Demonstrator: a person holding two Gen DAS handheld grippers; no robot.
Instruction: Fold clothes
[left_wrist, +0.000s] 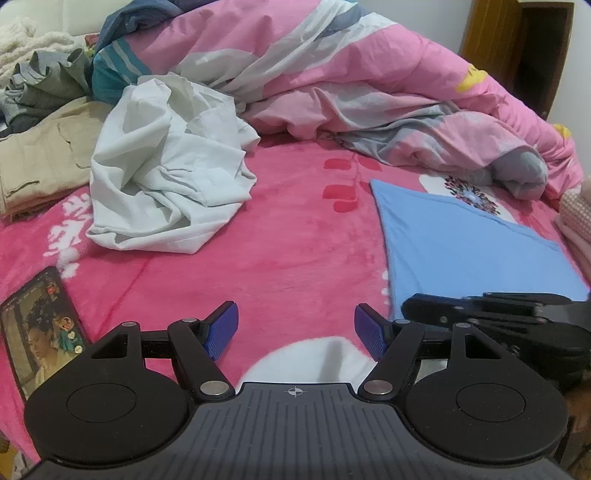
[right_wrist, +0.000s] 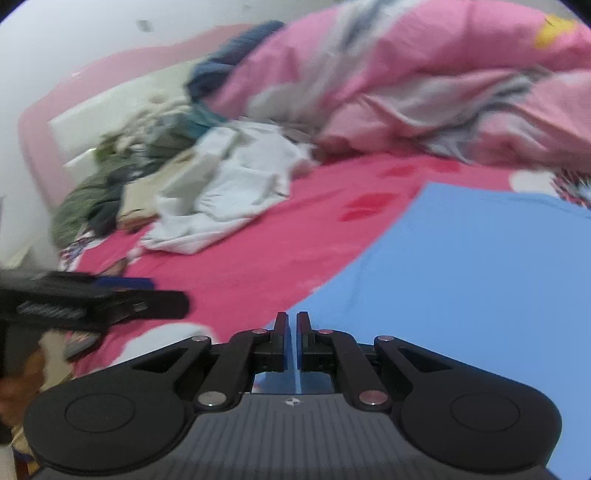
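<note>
We are pinching the near edge of the blue shirt (right_wrist: 461, 277) on the bed with our right gripper (right_wrist: 291, 332), left gripper (left_wrist: 295, 332) gaping empty; thin fabric risks slipping free

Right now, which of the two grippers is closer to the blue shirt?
Right. The right gripper is shut at the blue shirt's near edge; the left gripper hangs open over the pink blanket beside it.

Pink bed (left_wrist: 295, 240) — blue shirt (left_wrist: 461, 243), white garment (left_wrist: 166, 177), phone (left_wrist: 40, 325)
</note>
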